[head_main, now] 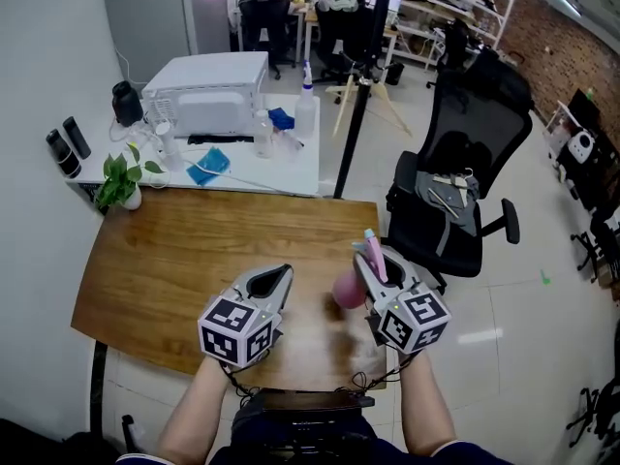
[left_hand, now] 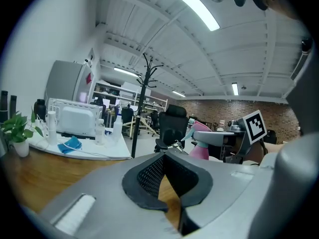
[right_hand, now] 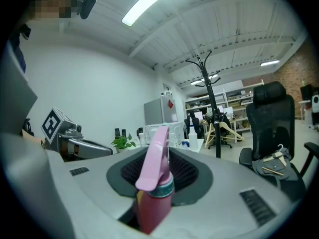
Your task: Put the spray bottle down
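A pink spray bottle with a pink trigger head and teal collar is held upright above the right front part of the wooden table. My right gripper is shut on its neck, and the right gripper view shows the bottle filling the space between the black pads. My left gripper hovers to the left of it over the table, its jaws together with nothing between them. From the left gripper view the pink bottle shows to the right, apart from my left gripper.
A white side table behind the wooden one carries a microwave, a blue cloth and small bottles. A potted plant stands at the far left corner. A black office chair and a coat stand pole are to the right.
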`<state>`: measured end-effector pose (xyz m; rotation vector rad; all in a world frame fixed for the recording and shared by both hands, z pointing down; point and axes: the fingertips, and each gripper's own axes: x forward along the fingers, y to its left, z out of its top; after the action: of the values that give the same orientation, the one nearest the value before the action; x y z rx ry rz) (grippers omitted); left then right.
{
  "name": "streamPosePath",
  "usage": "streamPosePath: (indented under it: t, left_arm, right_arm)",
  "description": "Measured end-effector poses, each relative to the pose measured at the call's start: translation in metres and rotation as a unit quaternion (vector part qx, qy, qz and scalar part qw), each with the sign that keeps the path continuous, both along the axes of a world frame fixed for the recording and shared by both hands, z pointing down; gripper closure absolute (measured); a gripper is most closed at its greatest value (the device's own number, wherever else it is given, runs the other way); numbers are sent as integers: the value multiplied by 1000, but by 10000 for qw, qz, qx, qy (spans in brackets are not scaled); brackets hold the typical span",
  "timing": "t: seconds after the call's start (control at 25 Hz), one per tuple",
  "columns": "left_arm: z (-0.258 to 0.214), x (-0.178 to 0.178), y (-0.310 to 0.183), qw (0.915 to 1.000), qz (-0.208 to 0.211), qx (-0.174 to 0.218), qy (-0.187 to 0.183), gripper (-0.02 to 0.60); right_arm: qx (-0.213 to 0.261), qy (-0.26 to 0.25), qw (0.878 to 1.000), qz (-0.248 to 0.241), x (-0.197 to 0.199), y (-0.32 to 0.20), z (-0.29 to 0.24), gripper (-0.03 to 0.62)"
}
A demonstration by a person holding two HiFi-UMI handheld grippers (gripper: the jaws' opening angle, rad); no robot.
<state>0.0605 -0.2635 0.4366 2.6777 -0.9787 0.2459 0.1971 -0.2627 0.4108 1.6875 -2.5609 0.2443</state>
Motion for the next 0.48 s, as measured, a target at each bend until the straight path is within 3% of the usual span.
streamPosePath:
  t: [0.28, 0.48]
  left_arm:
    - [2, -3, -1, 10000, 36, -29, -3, 572]
    - [6, -6, -4, 10000, -59, -50, -12, 572]
  right_arm:
    - [-67, 77, 9999, 111, 1, -12, 11, 468]
    - [98, 505, 9986, 104, 4, -41, 22, 468]
